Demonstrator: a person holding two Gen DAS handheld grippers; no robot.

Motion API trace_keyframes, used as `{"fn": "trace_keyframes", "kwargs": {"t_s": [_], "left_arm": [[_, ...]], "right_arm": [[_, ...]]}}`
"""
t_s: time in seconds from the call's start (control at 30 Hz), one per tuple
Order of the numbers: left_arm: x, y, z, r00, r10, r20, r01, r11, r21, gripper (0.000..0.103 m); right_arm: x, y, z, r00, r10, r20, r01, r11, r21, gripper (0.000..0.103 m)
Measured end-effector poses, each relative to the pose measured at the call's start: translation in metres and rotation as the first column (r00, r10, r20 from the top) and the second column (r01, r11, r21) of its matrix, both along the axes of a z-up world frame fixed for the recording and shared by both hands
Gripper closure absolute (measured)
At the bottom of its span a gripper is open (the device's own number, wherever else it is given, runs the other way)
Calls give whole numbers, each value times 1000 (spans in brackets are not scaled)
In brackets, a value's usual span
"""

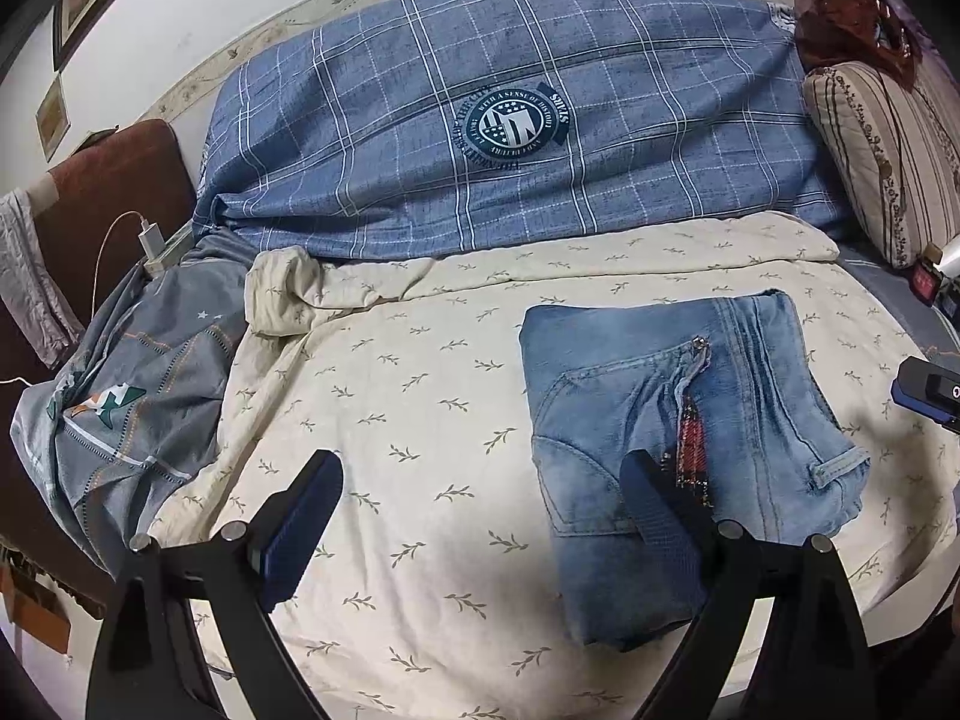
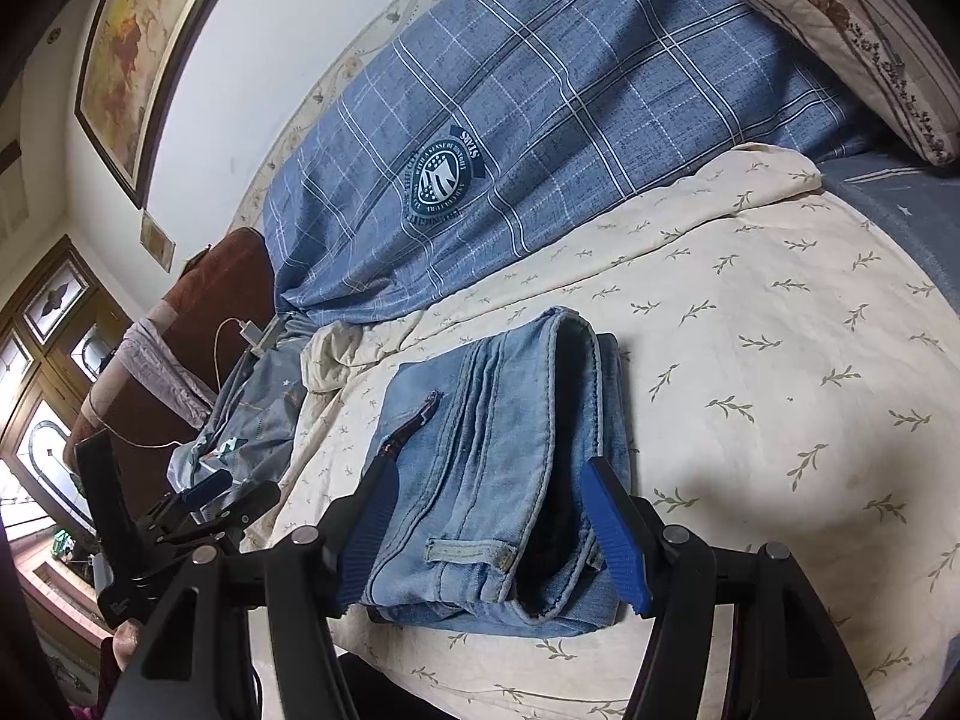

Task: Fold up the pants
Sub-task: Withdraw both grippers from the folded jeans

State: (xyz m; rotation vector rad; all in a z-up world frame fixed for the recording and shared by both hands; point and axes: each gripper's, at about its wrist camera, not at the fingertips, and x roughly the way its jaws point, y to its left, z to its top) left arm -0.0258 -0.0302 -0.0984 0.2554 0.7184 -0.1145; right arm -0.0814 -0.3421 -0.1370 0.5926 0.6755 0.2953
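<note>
The right tongs stand half open around the near end of the folded pants: one blue pad is at each side of the denim bundle, close beside it, but I cannot tell whether they press on it. The left tongs stand wide open and hold nothing; their left finger is over the bare quilt, and their right finger is over the near left part of the pants.

The pants lie on the cream quilt with the leaf pattern, on the bed, already in a compact rectangle with the zipper and the back pocket on top. The long axis of the bundle runs away from both tongs, toward the blue checked duvet at the wall. The right hand is the nearer one, so any last squeeze or shift of the bundle seems to belong to it. The folding looks almost finished.
</note>
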Motion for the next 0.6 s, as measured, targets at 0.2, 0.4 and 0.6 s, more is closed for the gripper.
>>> {"fn": "trace_keyframes", "kwargs": {"t_s": [0.2, 0.4, 0.6], "left_arm": [[3, 3, -5, 1000, 6, -12, -6, 1000, 2, 9], [6, 4, -12, 999, 13, -29, -13, 1000, 2, 9], [10, 5, -20, 998, 2, -61, -3, 1000, -11, 9]], "right_arm": [[1, -2, -1, 1000, -14, -3, 14, 1000, 3, 36], [1, -4, -2, 1000, -22, -8, 22, 1000, 6, 36], [4, -1, -3, 1000, -14, -21, 14, 1000, -1, 36]]}}
